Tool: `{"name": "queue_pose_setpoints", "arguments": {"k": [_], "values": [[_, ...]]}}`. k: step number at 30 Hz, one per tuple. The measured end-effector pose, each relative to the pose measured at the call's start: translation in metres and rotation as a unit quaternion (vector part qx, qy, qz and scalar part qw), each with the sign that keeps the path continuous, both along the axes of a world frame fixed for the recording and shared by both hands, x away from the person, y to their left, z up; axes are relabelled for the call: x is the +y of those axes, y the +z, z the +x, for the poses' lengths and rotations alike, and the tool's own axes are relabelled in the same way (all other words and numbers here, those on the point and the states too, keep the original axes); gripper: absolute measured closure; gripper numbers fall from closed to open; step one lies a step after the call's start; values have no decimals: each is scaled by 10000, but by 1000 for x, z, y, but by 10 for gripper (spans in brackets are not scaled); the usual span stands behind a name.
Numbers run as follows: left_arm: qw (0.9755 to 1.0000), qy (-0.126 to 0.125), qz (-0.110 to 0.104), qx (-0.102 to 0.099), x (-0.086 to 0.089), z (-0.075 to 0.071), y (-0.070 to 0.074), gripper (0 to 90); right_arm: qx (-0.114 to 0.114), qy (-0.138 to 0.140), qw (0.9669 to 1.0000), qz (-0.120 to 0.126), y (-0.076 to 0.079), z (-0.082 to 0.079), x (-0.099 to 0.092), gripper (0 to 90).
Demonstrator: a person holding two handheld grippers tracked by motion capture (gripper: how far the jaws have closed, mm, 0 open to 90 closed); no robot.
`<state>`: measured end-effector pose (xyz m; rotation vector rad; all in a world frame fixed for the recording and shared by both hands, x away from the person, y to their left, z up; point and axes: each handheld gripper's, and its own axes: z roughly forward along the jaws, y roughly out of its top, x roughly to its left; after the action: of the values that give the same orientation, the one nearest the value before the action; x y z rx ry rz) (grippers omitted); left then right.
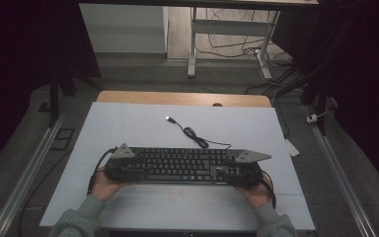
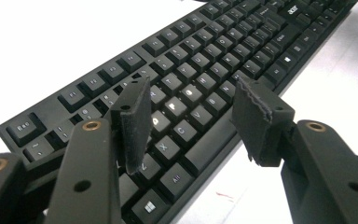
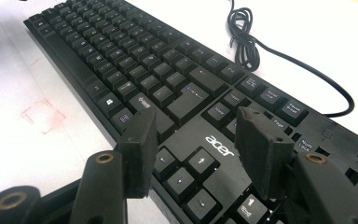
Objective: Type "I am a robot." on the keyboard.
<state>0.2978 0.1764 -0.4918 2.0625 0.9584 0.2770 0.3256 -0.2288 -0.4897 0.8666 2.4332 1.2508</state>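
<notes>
A black Acer keyboard point(image 1: 177, 164) lies flat on the white table top point(image 1: 128, 123), its long side running left to right. Its black cable point(image 1: 193, 133) coils behind it and ends in a loose USB plug point(image 1: 168, 118). My left gripper point(image 1: 131, 170) hovers over the keyboard's left end, held by a hand. In the left gripper view the keyboard point(image 2: 205, 60) runs away under my left gripper point(image 2: 191, 93), which is open with only keys beneath it. My right gripper point(image 1: 232, 173) is at the right end. In the right gripper view it point(image 3: 196, 116) stands open above the arrow keys of the keyboard point(image 3: 121, 60), beside the cable point(image 3: 244, 42).
A wooden strip point(image 1: 177, 98) borders the table's far edge. Beyond it stand a desk's metal legs point(image 1: 192, 44) and loose wires on the floor. A faint red square mark point(image 3: 42, 114) is on the table top in front of the keyboard.
</notes>
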Motion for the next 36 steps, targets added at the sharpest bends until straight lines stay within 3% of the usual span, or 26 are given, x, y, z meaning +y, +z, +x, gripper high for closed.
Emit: {"name": "queue_pose_setpoints", "arguments": {"k": [14,18,21,23,36], "values": [[9998,3,180,-15,-5,27,9,470,-9,-50,10000,47,1,0,-2,492],[9998,31,175,88,-8,36,5,475,-4,-41,10000,38,0,0,-1,491],[9993,57,365,102,-11,41,0,484,3,-30,10000,14,0,0,0,491],[9992,54,376,119,-12,42,-1,496,-1,-28,10000,11,-1,0,0,491],[9983,53,574,94,-17,46,-9,713,14,-13,10000,-38,-2,1,0,492]]}}
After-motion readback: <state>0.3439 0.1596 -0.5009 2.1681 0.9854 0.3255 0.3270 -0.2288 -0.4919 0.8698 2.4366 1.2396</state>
